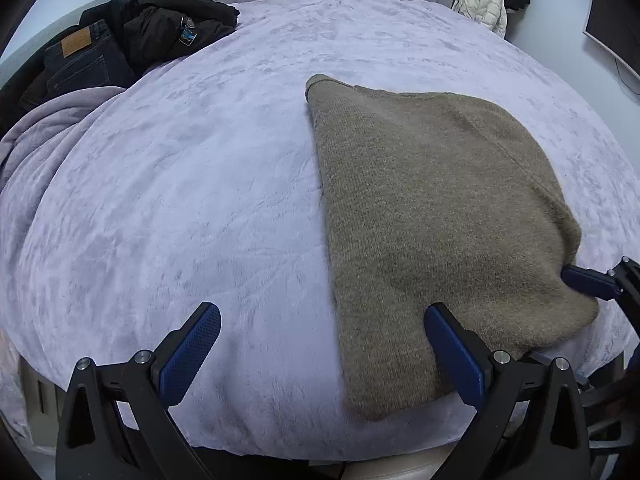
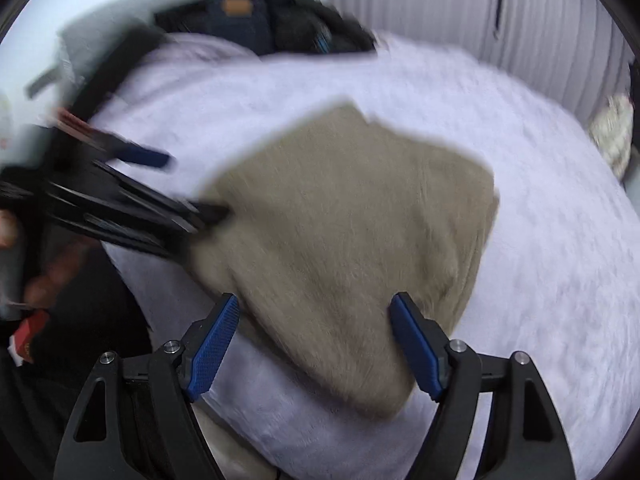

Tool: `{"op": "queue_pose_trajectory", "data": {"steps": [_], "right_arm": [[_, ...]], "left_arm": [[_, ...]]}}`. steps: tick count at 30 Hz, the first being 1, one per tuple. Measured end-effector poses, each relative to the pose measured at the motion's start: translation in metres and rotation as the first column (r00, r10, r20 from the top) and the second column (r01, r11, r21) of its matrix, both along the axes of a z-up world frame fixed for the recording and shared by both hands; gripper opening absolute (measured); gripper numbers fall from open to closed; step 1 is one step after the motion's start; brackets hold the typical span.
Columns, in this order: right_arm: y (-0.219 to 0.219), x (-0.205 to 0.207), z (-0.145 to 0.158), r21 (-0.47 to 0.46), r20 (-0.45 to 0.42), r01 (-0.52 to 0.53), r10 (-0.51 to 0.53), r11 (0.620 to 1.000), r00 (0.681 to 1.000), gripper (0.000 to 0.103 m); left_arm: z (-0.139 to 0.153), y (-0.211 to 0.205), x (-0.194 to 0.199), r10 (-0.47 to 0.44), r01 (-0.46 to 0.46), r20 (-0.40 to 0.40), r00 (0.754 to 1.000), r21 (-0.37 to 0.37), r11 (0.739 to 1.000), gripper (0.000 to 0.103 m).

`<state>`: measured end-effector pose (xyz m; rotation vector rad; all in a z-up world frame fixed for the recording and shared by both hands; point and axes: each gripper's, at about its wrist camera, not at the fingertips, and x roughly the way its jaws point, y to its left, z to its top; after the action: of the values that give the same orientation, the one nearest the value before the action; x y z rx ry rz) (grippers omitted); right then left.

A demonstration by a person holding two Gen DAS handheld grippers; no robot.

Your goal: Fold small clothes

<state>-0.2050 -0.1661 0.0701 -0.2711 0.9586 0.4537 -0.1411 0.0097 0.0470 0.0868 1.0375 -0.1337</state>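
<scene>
On the lilac bed cover [image 1: 200, 200], the tan sweater [image 1: 432, 208] is seen partly folded, further folds being judged outstanding, with left gripper [image 1: 324, 336] and right gripper [image 2: 316, 320] both spread, nothing pinched.

Olive-brown knit sweater [image 1: 432, 208], fuzzy and thick, folded into a long, roughly rectangular bundle. Lying flat on a pale lavender plush blanket [image 1: 192, 184], toward the near edge of it. Straight folded edge on the left side, one ribbed corner at the far end, softer rounded edge on the right. In the right wrist view [image 2: 344, 232] blurred, same shape, same place.
</scene>
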Motion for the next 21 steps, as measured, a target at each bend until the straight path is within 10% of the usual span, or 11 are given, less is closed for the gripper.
{"op": "queue_pose_trajectory", "data": {"steps": [11,21], "right_arm": [[0.012,0.005,0.048,-0.171,0.074,0.302,-0.294,0.938,0.953,0.082],[0.01,-0.025,0.046,-0.11,0.067,0.39,-0.385,0.914,0.921,0.082]], "left_arm": [[0.033,-0.015,-0.009,0.065,-0.067,0.058,0.996,0.027,0.997,0.102],[0.034,-0.025,-0.038,0.072,-0.061,0.146,0.987,-0.074,0.995,0.102]]}}
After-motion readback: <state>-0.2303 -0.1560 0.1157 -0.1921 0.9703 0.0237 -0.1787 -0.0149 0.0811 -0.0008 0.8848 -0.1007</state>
